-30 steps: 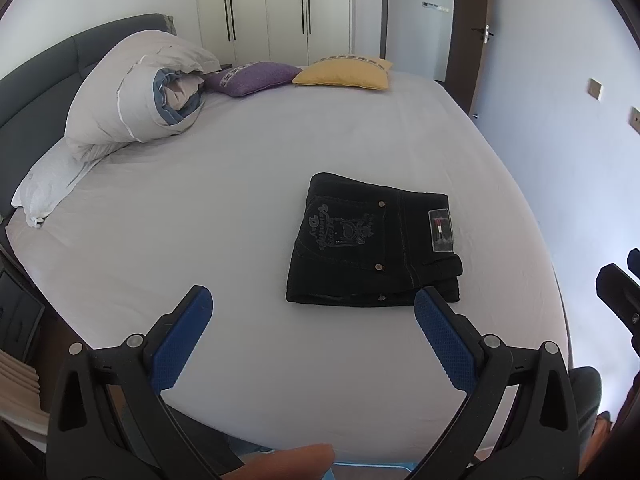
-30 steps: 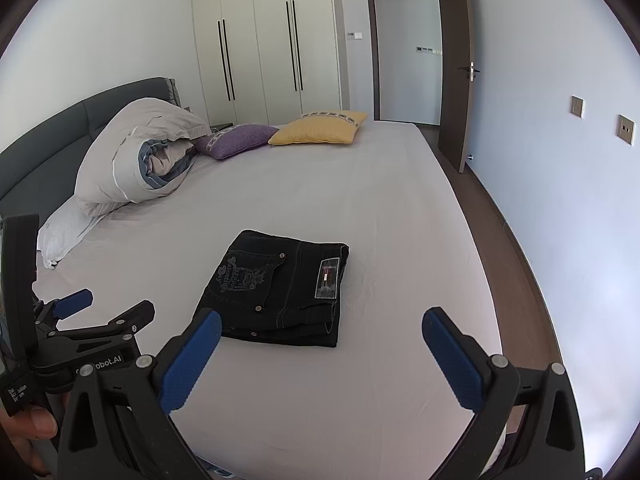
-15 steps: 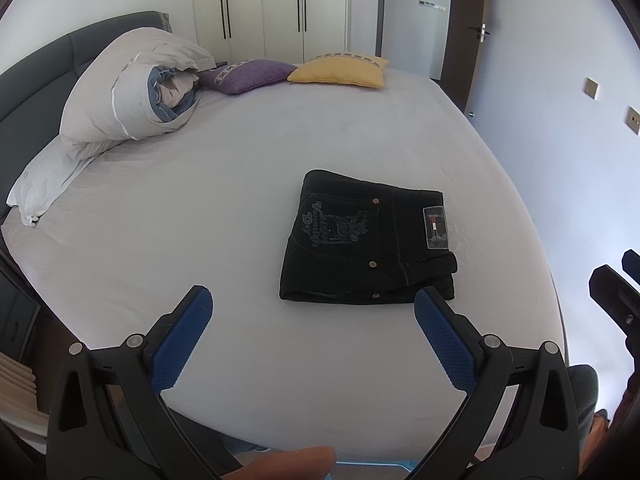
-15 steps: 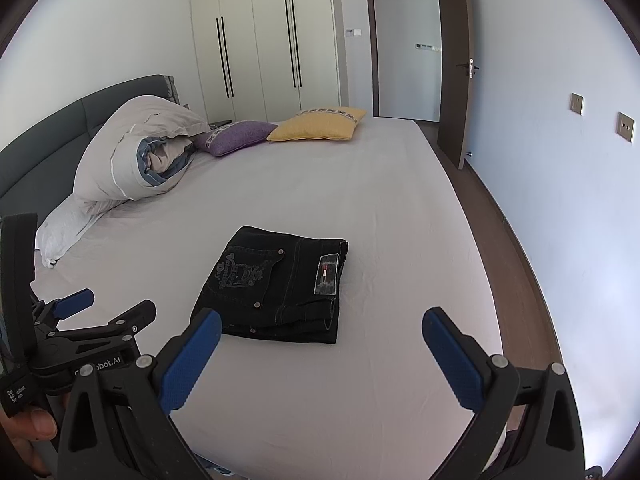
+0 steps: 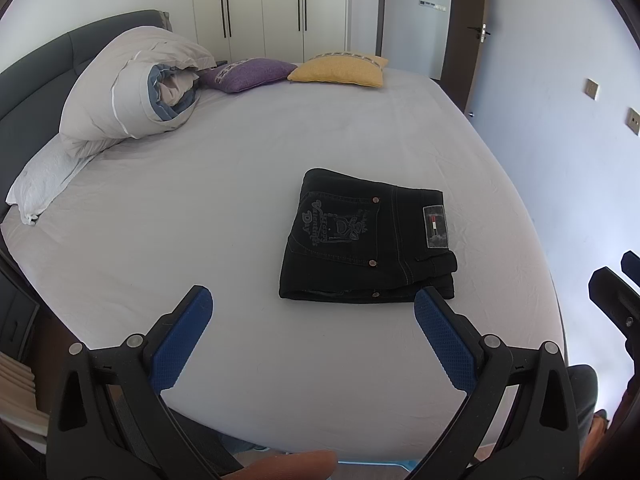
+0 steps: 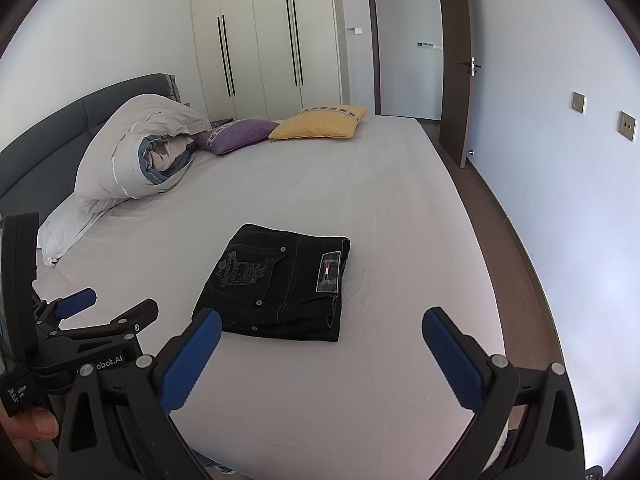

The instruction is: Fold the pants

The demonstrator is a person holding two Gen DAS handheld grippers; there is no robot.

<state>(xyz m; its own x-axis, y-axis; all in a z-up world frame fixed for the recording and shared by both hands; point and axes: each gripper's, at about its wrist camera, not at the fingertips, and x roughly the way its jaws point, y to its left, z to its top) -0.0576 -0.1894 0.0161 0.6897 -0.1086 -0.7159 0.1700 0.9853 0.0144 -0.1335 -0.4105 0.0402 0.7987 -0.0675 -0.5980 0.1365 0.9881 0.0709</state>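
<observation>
Black pants (image 5: pixel 366 240) folded flat on the bed (image 5: pixel 200 200), left gripper (image 5: pixel 312 336) spread wide just before them, right gripper (image 6: pixel 320 354) likewise wide, both empty, neither touching.

Both views are bright and evenly lit by soft, diffuse daylight; its source lies outside the frames. The bed sheet (image 5: pixel 248 184) reads pale with a faint bluish cast and no blown-out glare. Shadows are weak: a thin soft one under the edge of the folded black pants (image 5: pixel 368 240), where dark fabric loses most detail except stitching and the label. Focus is sharp across the middle. Strong fisheye distortion bends the wardrobe (image 6: pixel 264 40) and door (image 6: pixel 456 60) outward, and black vignetting fills every corner. The nearest parts of each hand-held gripper look slightly soft at the lower edge.
</observation>
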